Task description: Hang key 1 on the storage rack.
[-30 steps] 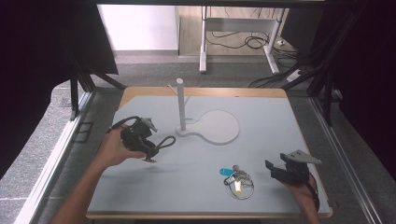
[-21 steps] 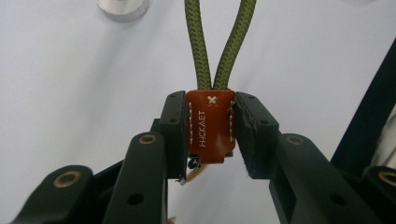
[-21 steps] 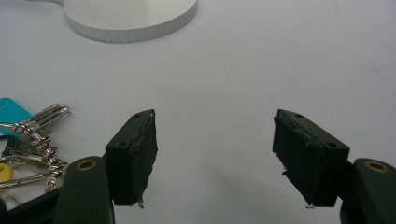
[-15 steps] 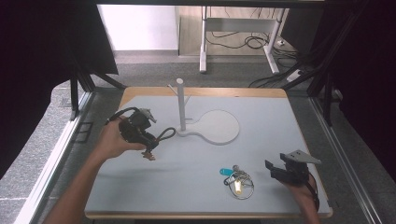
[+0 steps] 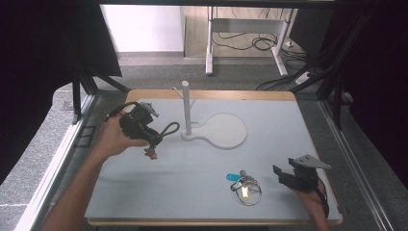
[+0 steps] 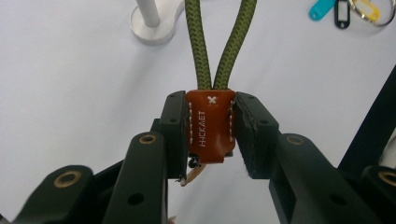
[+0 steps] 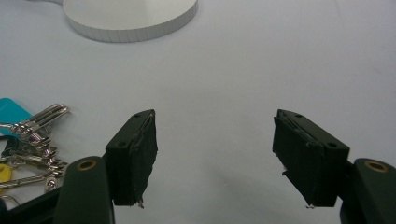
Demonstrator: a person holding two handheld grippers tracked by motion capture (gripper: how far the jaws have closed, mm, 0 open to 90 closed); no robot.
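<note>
My left gripper point(image 5: 153, 139) is shut on a key fob whose brown leather tab point(image 6: 210, 126) sits squeezed between the jaws. The fob's olive green cord loop point(image 6: 219, 42) sticks out past the jaws, and in the high view this loop point(image 5: 169, 129) hangs in the air just left of the white stand's post point(image 5: 185, 108). A small metal end dangles below the tab point(image 5: 152, 154). My right gripper point(image 5: 281, 174) rests at the table's front right, open, with bare table between its jaws point(image 7: 215, 144). A bunch of keys point(image 5: 244, 185) lies just left of it.
The white stand has a round flat base point(image 5: 225, 131) and short pegs near the top of its post. The key bunch point(image 7: 32, 135) carries a teal tag and a yellow tag on wire rings. The pale table top point(image 5: 269, 115) ends in a wooden edge at the far side.
The left hand has lifted the fob higher off the table and carried it slightly toward the stand. The right hand and the key bunch have stayed put.
</note>
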